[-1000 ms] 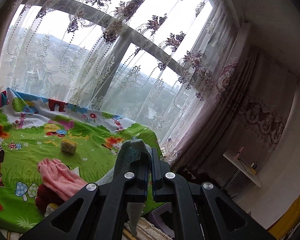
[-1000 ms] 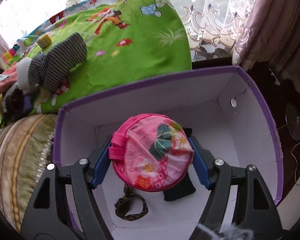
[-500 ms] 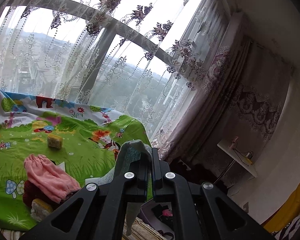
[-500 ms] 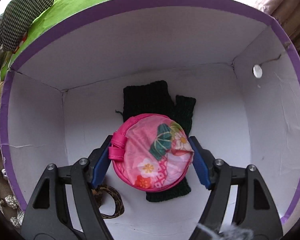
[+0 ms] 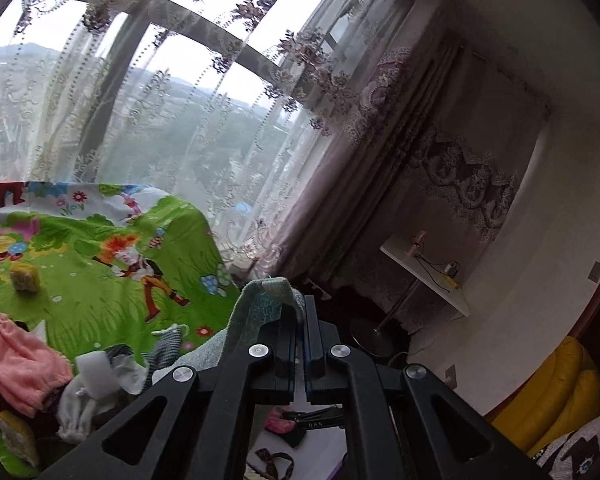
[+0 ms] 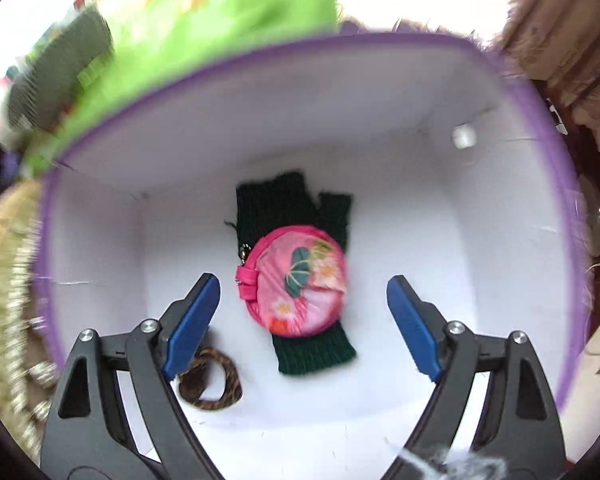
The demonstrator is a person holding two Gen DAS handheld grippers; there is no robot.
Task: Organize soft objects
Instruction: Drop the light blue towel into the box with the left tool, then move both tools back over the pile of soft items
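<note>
Right gripper: jaws wide and just been opening, pointing steeply down into the box. Nothing is pressed between the blue pads. The pink pouch sits beyond the fingertips, midway between the two jaw lines, clear of both pads, and lies on the dark green glove on the box floor. The glove's cuff shows on the near side of the pouch; its finger end extends past it. A leopard-print band lies on the box floor under the left finger. Outside the box, beyond its far wall and to the left, a green sheet carries a striped fabric item; this part of the view is blurred.

Left gripper: jaws closed on a grey-green cloth, which folds over the fingertips and hangs down on the left side. To its left, the green sheet holds a pink cloth, white items and two yellow blocks. Below the fingers, part of the box interior is visible with the pouch. Ahead and above hangs a lace curtain; to the right stands a small white table.
</note>
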